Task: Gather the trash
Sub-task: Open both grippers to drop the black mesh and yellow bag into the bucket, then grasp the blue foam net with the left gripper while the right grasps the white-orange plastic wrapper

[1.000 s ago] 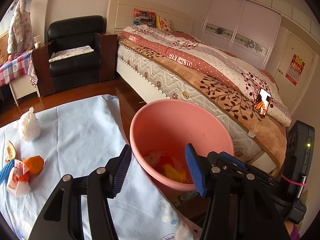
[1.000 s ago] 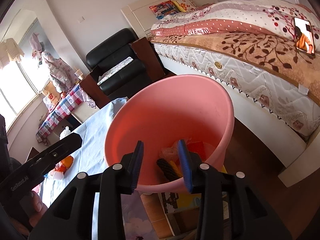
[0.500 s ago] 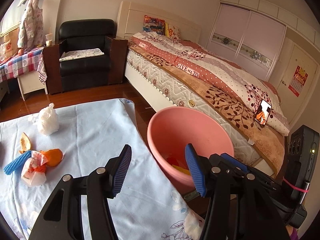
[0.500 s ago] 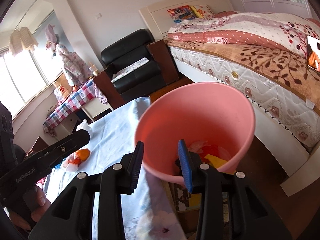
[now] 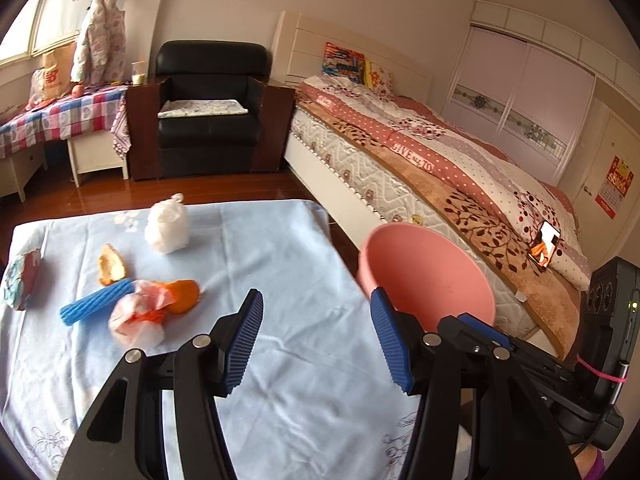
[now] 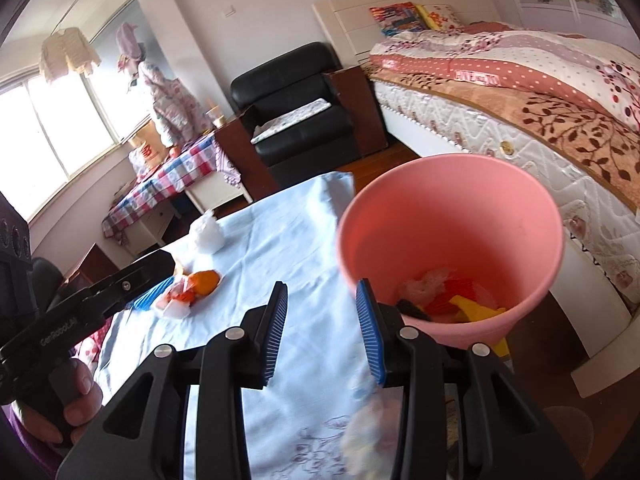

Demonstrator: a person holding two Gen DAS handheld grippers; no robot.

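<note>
A pink bucket point(image 5: 432, 272) point(image 6: 452, 220) stands beside the table's right edge, with several scraps of trash point(image 6: 448, 300) in its bottom. On the light blue tablecloth point(image 5: 280, 280) lie a white crumpled bag point(image 5: 166, 224), a peel piece point(image 5: 110, 266), a blue ribbed foam tube point(image 5: 96, 306), an orange peel point(image 5: 182, 296) and a white-and-orange wrapper point(image 5: 136, 316). My left gripper point(image 5: 316, 332) hovers open over the cloth, empty. My right gripper point(image 6: 322, 328) is open and empty too, just left of the bucket. The left tool's body point(image 6: 80, 304) shows in the right wrist view.
A patterned packet point(image 5: 20, 280) lies at the cloth's left edge. A bed point(image 5: 440, 160) runs along the right, with a phone point(image 5: 544, 244) on it. A black armchair point(image 5: 208, 112) and a checked-cloth side table point(image 5: 60, 116) stand behind.
Both grippers have swung left, away from above the bucket and over the tablecloth. The trash pile has come into fuller view. The jaws' spacing has not changed.
</note>
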